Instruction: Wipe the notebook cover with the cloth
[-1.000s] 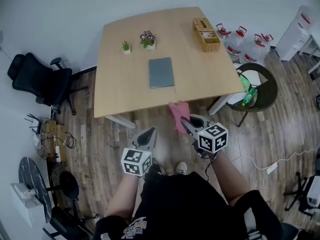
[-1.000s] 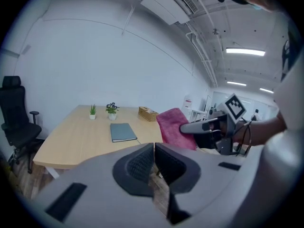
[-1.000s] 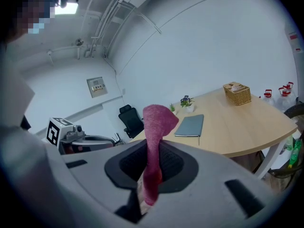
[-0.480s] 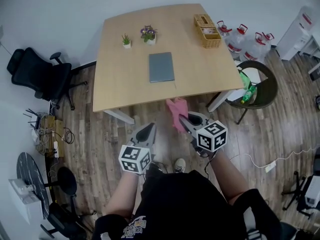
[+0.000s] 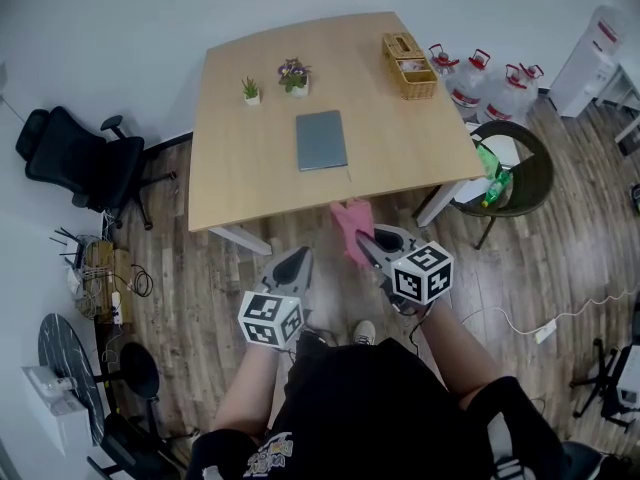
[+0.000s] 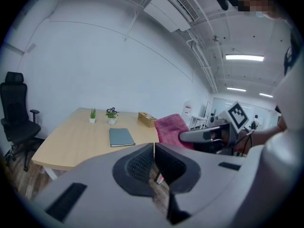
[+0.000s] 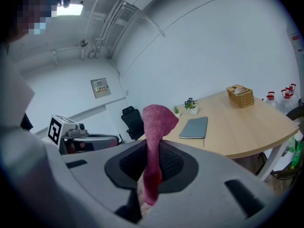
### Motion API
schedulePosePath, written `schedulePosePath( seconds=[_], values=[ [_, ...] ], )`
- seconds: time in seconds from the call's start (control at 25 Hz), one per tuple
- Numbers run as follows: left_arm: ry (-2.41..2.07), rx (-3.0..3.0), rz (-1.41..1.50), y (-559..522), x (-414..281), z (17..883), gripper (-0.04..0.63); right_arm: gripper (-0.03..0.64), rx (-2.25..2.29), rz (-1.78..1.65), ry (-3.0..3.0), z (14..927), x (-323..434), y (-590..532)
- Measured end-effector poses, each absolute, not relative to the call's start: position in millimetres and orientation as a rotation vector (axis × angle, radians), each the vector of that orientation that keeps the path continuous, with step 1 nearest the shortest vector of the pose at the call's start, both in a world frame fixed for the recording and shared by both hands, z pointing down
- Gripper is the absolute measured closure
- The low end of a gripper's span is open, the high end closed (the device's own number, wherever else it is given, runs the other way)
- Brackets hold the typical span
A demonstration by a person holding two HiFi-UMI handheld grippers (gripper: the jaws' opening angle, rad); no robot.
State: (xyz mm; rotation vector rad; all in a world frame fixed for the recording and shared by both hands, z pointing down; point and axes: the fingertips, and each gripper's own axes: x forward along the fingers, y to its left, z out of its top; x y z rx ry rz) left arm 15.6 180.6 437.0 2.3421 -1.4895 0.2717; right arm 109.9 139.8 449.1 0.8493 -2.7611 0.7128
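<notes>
The right claw (image 5: 368, 243) is clamped on the cloth (image 5: 351, 224). Beside it, the left claw (image 5: 299, 261) is closed and empty. The notebook (image 5: 321, 140) lies well ahead of both on the table (image 5: 240, 183).

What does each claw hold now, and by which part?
The right claw pinches the pink cloth at a bunched part near one end; the rest sticks out past the tips. The left claw is shut, empty.
</notes>
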Motion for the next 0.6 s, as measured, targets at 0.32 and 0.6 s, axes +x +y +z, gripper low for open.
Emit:
schedulePosePath(
  seconds=[0.32, 0.6],
  values=[
    [-1.503, 2.339, 0.268, 184.8, 15.9, 434.1, 0.584, 0.560, 0.841, 0.713, -2.768, 446.2, 110.3, 140.5],
    [-1.513, 2.341, 0.262, 187.5, 15.2, 433.8, 0.584, 0.561, 0.832, 0.714, -2.775, 446.0, 109.5, 143.4]
  ],
)
